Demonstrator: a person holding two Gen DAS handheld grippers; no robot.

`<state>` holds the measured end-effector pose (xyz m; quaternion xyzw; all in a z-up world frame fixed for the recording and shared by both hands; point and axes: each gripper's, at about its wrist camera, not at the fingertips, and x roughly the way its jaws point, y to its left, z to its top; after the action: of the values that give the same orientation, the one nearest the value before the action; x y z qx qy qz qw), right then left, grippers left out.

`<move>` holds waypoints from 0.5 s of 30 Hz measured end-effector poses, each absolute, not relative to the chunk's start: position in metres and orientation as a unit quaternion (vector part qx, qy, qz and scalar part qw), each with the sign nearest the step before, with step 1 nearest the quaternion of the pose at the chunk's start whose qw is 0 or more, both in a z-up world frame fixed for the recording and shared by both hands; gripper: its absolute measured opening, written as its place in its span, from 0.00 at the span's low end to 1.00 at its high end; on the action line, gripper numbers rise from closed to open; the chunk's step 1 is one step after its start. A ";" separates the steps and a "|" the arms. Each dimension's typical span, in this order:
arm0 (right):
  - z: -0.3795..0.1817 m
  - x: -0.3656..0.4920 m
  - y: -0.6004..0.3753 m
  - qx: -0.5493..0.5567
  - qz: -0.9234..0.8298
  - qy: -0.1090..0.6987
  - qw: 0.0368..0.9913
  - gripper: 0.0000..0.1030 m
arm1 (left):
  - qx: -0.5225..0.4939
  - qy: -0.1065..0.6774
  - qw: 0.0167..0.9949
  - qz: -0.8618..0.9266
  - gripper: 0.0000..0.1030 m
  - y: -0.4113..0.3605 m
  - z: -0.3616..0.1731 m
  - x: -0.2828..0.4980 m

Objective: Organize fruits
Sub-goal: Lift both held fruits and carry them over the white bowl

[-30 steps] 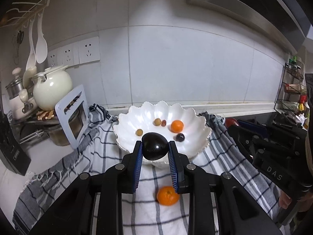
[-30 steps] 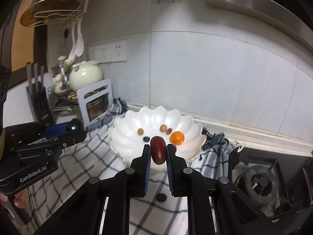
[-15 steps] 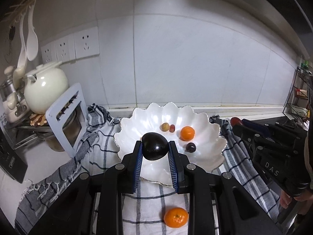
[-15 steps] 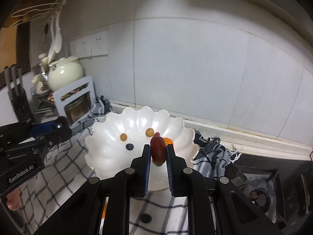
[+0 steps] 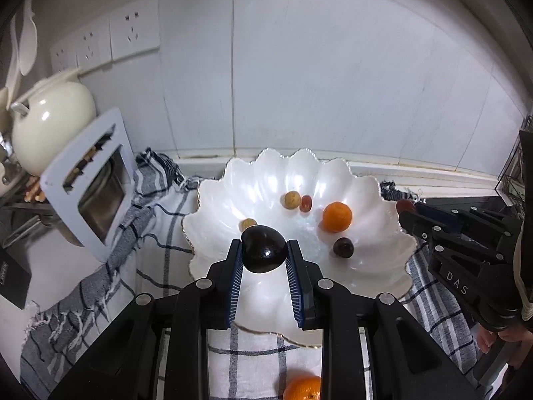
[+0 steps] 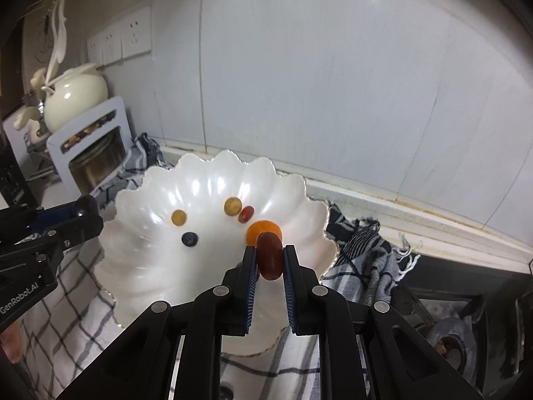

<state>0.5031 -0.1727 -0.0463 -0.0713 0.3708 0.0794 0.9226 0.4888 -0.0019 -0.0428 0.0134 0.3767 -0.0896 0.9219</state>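
A white scalloped bowl (image 5: 376, 260) sits on a checked cloth and holds an orange (image 5: 337, 216), a dark grape (image 5: 343, 247) and a few small fruits. My left gripper (image 5: 264, 253) is shut on a dark plum (image 5: 263, 249), held over the bowl's near left part. My right gripper (image 6: 269, 260) is shut on a red oblong fruit (image 6: 270, 255), held over the bowl's (image 6: 140, 256) right side, in front of the orange (image 6: 263, 228). Another orange (image 5: 302, 387) lies on the cloth in front of the bowl.
A white rack (image 5: 90, 180) with a steel pot and a cream teapot (image 5: 50, 116) stand at the left. The tiled wall is close behind the bowl. A stove burner (image 6: 449, 336) is at the right. The checked cloth (image 5: 100, 286) covers the counter.
Both grippers have moved forward and closer to the bowl, each still holding its fruit. They now hang over the bowl's inside.
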 end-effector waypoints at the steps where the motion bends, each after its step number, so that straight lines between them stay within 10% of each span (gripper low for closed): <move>1: -0.050 0.508 -0.173 -0.070 0.079 0.377 0.920 0.16 | 0.014 0.382 0.920 -0.088 0.26 -0.002 -0.046 0.493; 15: -0.081 0.547 -0.179 -0.062 0.075 0.436 0.895 0.17 | 0.027 0.442 0.893 -0.073 0.26 -0.015 -0.078 0.534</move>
<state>0.5470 -0.1792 -0.0810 -0.0618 0.4359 0.0754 0.8947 0.5338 -0.0146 -0.0780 0.0273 0.4422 -0.0732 0.8935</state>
